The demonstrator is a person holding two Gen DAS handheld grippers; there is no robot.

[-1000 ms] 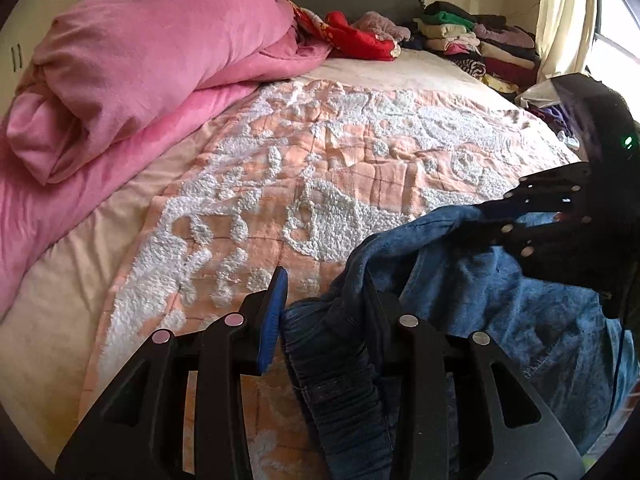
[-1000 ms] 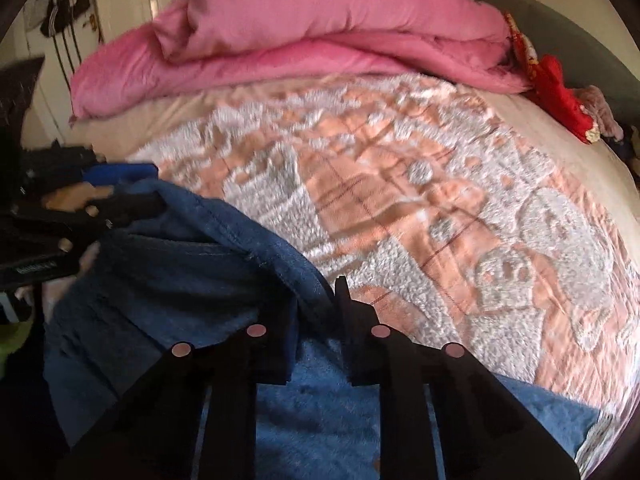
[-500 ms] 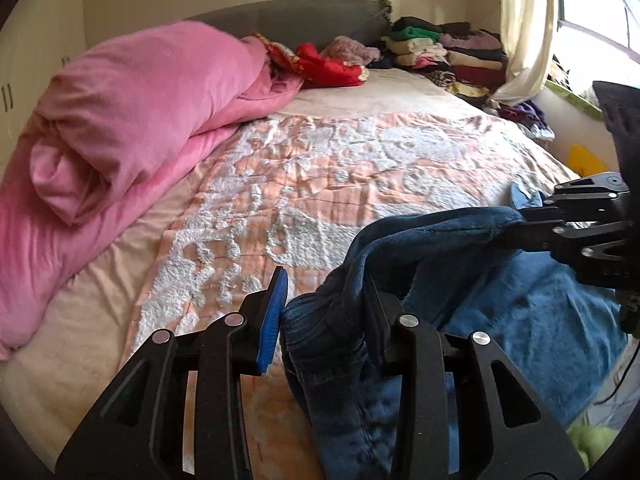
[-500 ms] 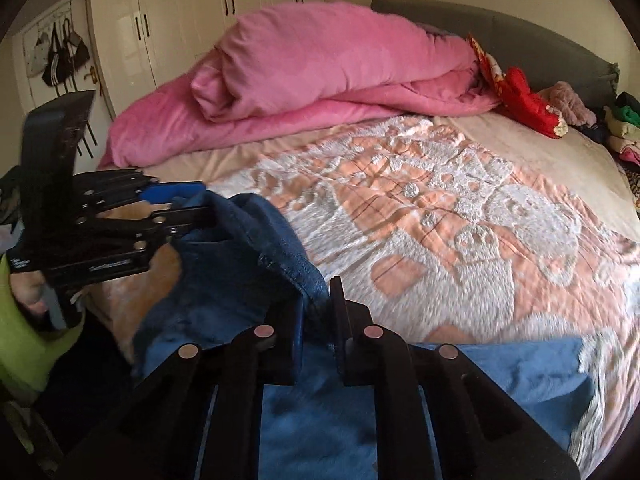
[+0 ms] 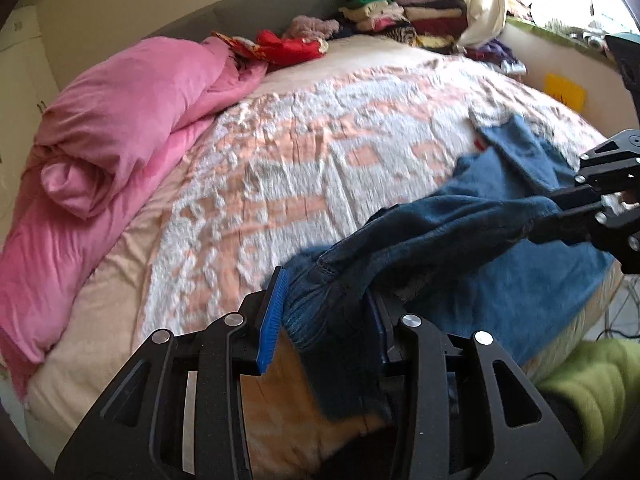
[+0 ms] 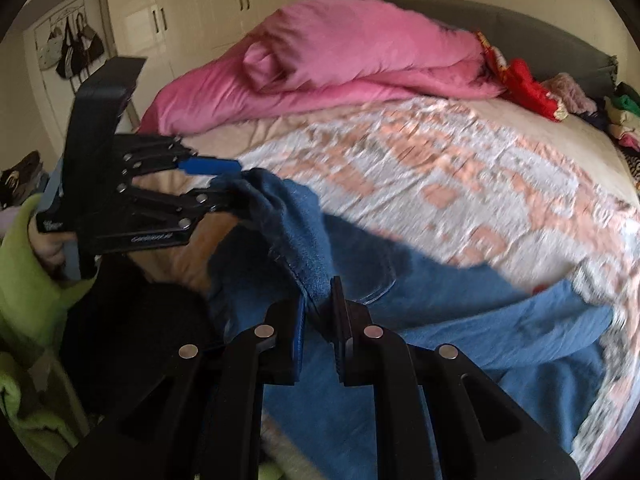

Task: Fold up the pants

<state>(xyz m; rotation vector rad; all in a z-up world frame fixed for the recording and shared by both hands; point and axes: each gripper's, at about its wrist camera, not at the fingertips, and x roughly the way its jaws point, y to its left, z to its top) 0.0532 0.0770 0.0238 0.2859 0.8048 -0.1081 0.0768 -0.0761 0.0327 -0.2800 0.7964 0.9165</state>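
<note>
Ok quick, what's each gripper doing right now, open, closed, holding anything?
Left gripper: shut on the jeans at the waistband.
Right gripper: shut on the jeans too.

Black claws [image 5: 326, 312], blue pads [image 5: 272, 320], lime-green sleeves [image 5: 592, 384]

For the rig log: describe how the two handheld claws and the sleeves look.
Both the left claw and right claw are matte black linkage frames with silver rivets and blue finger pads. The left claw carries small white lettering. The sleeves are lime-green fleece.
</note>
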